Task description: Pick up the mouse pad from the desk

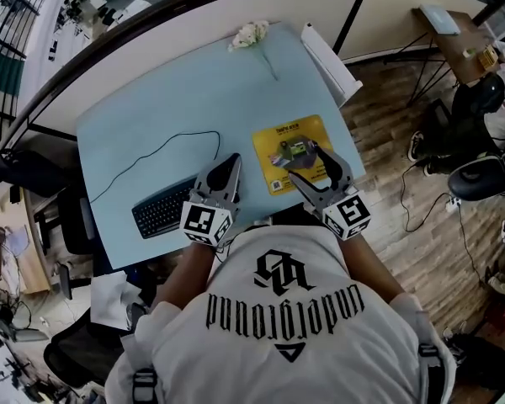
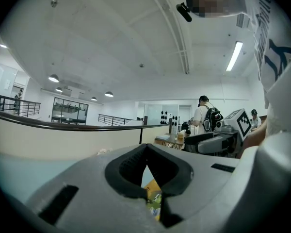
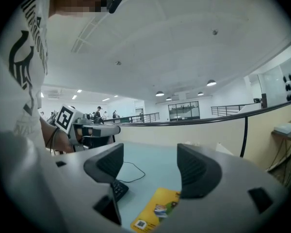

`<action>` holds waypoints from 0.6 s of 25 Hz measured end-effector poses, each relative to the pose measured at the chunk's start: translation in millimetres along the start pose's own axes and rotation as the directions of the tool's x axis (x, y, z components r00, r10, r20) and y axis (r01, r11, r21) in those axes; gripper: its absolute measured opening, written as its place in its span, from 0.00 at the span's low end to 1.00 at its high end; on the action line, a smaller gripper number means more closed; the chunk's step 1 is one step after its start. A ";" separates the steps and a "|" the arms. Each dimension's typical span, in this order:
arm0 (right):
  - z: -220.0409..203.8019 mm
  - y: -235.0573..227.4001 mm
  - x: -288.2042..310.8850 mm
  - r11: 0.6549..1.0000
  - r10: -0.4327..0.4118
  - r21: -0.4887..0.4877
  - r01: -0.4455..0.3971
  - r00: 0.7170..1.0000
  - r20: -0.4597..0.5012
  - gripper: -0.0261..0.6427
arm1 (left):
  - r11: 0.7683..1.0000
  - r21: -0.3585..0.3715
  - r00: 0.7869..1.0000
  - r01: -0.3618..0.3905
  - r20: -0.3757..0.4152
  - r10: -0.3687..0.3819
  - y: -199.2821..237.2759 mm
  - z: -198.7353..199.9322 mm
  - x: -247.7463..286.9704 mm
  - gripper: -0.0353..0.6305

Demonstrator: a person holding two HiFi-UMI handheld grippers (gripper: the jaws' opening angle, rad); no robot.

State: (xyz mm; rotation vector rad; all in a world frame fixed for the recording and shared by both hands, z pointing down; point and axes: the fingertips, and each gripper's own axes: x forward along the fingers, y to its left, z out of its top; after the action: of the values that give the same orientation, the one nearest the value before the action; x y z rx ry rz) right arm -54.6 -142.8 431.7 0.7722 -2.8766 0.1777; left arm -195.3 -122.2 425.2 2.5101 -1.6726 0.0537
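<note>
The right tool (image 1: pixel 307 163) hangs with its jaws well apart and nothing between them, over the lower right part of the yellow pad (image 1: pixel 279 141). In the right gripper view the pad (image 3: pixel 157 210) shows low in the frame, under the gap of the tool (image 3: pixel 150 165). That wide stance looks meant to take the pad by an edge, since a thin flat sheet gives no grip from above.

The left tool (image 1: pixel 230 163) has its jaws together and holds nothing. It sits just left of the pad, between the pad and the keyboard (image 1: pixel 162 209). In its own view the tool (image 2: pixel 146 154) frames a sliver of the pad (image 2: pixel 153 191) at the bottom centre. Closed like that, it could pin the pad or nudge it.

The pad lies flat on the pale blue surface (image 1: pixel 168 108), right of centre in the head view. Its lower edge runs near the surface's near edge, and its right corner comes close to the right edge. Sliding it out over either edge looks like the easier way to get a jaw beneath it.

Above the pad the surface is open up to a flower (image 1: pixel 250 34) at the top centre. A thin cable (image 1: pixel 151 154) loops well to the left.
</note>
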 end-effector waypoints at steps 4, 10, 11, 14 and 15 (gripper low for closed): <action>-13.3 -21.6 9.3 1.000 0.006 0.016 -0.006 0.999 -0.039 0.53 | 1.000 -0.007 1.000 -0.011 -0.018 0.011 4.7 -5.3 15.9 0.06; -31.2 -56.3 21.0 0.999 0.016 0.041 -0.012 0.996 -0.086 0.54 | 0.999 -0.028 0.998 -0.026 -0.061 0.024 8.6 -22.1 41.5 0.06; -34.7 -61.7 23.0 0.999 0.019 0.041 -0.015 0.995 -0.097 0.54 | 0.999 -0.033 0.997 -0.030 -0.068 0.027 9.3 -24.9 45.6 0.06; -41.8 -79.8 32.9 0.999 0.032 0.044 -0.027 0.992 -0.122 0.54 | 0.999 -0.042 0.996 -0.033 -0.089 0.029 14.2 -33.6 60.7 0.06; -44.6 -85.4 35.8 0.999 0.035 0.043 -0.030 0.991 -0.131 0.54 | 0.998 -0.046 0.995 -0.032 -0.101 0.028 15.1 -38.2 65.2 0.06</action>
State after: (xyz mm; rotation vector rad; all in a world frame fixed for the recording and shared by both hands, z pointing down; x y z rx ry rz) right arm -36.6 -226.8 488.2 0.6931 -2.7700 0.2821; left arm -182.5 -183.0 470.8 2.4060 -1.6528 0.1386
